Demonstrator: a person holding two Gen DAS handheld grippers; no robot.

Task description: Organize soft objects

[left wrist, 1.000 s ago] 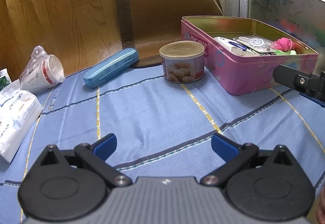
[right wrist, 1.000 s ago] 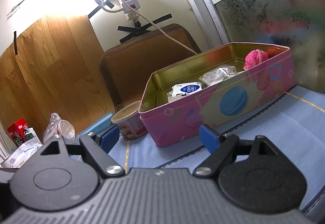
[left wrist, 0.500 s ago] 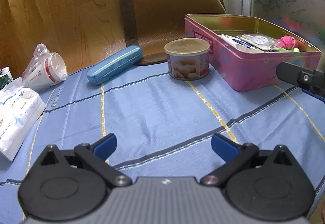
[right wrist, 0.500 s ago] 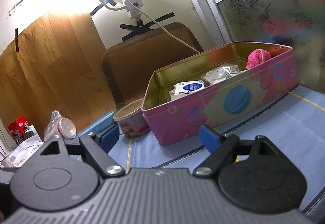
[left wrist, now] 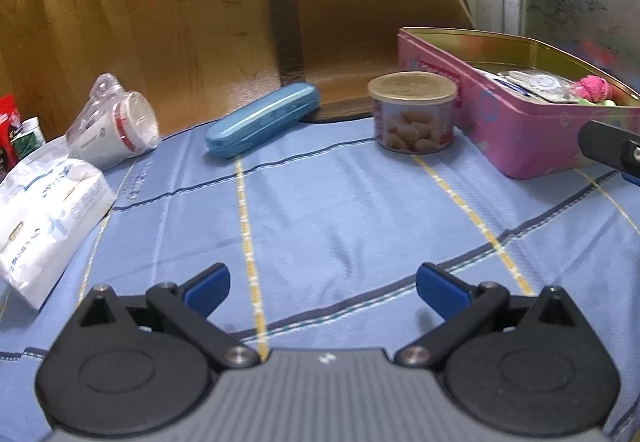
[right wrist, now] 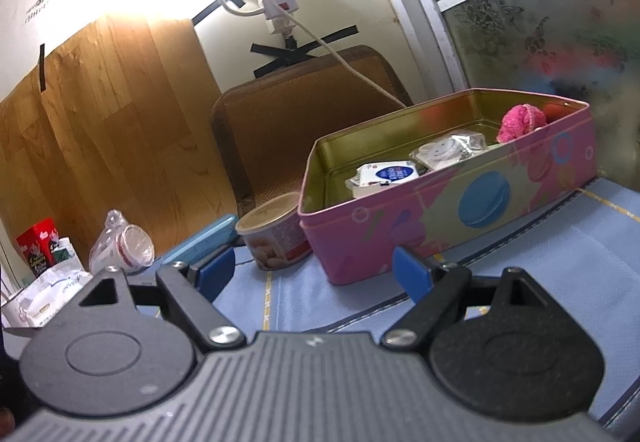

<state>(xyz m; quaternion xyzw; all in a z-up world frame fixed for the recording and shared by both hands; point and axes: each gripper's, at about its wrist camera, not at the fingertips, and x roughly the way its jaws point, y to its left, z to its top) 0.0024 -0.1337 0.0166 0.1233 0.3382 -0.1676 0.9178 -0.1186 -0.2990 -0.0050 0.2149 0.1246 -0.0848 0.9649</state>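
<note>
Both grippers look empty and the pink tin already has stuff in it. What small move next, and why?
Probably swing the left gripper toward the white soft pack at the cloth's left edge. Its jaws stand open and empty, the right gripper is also open, facing the pink tin, and that pack is the nearest soft thing outside the tin.

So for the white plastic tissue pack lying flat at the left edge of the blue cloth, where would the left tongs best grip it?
Probably across the near right corner of the white plastic tissue pack, coming from the right over bare blue cloth. That soft corner faces the open left tongs with nothing in the way; the bagged paper cups crowd its far end.
</note>
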